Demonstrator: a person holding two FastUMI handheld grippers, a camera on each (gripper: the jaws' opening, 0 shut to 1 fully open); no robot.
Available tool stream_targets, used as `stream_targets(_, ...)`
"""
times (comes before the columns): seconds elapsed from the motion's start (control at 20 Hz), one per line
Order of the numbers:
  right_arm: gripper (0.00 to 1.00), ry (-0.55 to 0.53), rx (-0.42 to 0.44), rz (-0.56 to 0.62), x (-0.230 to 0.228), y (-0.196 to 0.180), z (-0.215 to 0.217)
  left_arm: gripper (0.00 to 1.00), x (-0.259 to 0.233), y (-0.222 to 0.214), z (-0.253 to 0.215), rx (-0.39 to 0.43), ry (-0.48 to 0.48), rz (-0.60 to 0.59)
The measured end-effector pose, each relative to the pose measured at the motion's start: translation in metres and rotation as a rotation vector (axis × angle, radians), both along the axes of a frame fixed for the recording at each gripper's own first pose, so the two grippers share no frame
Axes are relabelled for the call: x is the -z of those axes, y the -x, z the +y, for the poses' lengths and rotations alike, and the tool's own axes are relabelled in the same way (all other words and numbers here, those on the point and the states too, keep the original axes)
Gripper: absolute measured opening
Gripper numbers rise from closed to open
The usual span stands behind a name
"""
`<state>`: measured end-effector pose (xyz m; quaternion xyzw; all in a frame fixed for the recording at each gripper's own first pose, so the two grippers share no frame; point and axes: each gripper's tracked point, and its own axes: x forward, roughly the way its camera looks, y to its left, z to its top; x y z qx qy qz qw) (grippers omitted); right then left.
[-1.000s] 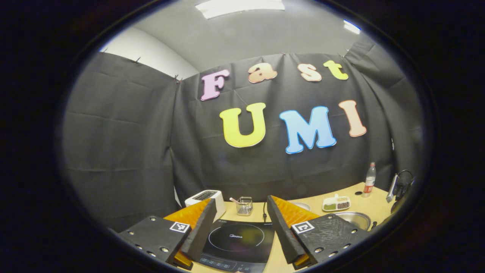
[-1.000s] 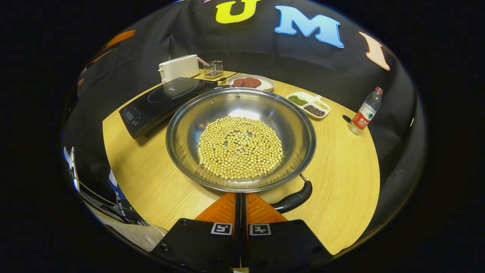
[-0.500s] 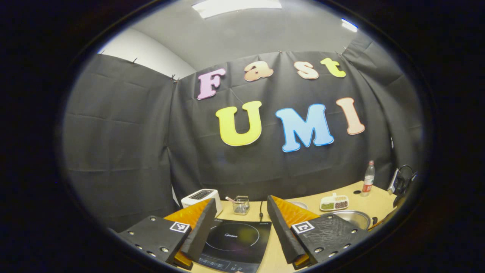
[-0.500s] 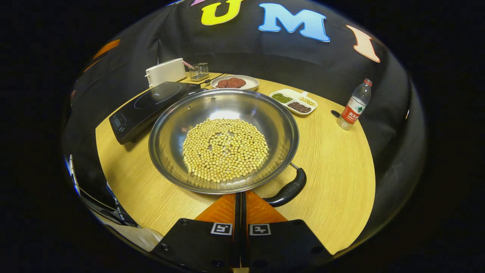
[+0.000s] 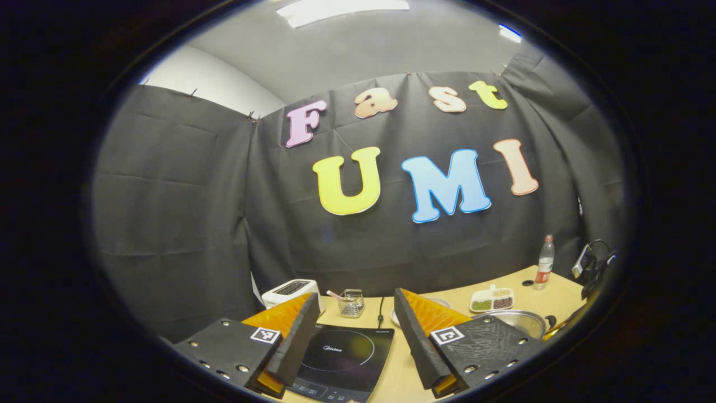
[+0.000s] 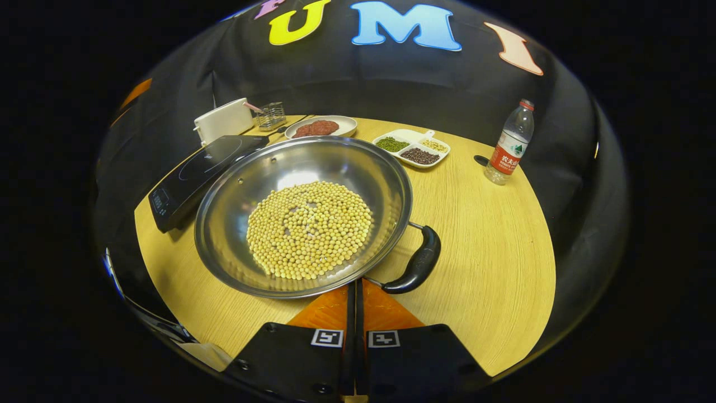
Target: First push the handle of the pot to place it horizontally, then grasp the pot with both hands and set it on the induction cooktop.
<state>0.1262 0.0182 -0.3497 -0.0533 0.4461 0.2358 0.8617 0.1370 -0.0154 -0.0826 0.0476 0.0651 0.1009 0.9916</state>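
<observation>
Right gripper [image 6: 356, 288] fingers pressing together, empty, beside pot [image 6: 302, 215] handle [image 6: 417, 263]. Left gripper [image 5: 352, 324] fingers standing apart above induction cooktop [image 5: 341, 358].

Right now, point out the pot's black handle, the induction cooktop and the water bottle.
pot's black handle [image 6: 418, 263]: right gripper view, middle of the grip.
induction cooktop [image 6: 208, 165]: right gripper view, glass top.
water bottle [image 6: 508, 146]: right gripper view, on its body.

Left gripper [image 5: 352, 324] agape — right gripper [image 6: 354, 291] closed
</observation>
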Motion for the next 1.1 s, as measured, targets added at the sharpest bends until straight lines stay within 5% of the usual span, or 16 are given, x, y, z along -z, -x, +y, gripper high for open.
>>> stream_targets(0.55, 0.04, -0.040, 0.120, -0.104, -0.014, -0.031, -0.018, 0.82, 0.026, -0.009, -0.026, -0.003, 0.039, 0.042)
stream_targets(0.7, 0.29, -0.062, 0.187, -0.201, -0.041, -0.040, -0.025, 0.80, 0.043, -0.018, -0.024, 0.011, 0.080, 0.063)
stream_targets(0.85, 1.00, -0.110, 0.257, -0.298, -0.073, -0.048, -0.022, 0.80, 0.059, -0.029, -0.027, 0.064, 0.123, 0.087)
stream_targets(1.1, 0.98, -0.106, 0.336, -0.371, -0.101, -0.059, -0.015, 0.80, 0.093, -0.054, -0.040, 0.191, 0.171, 0.156)
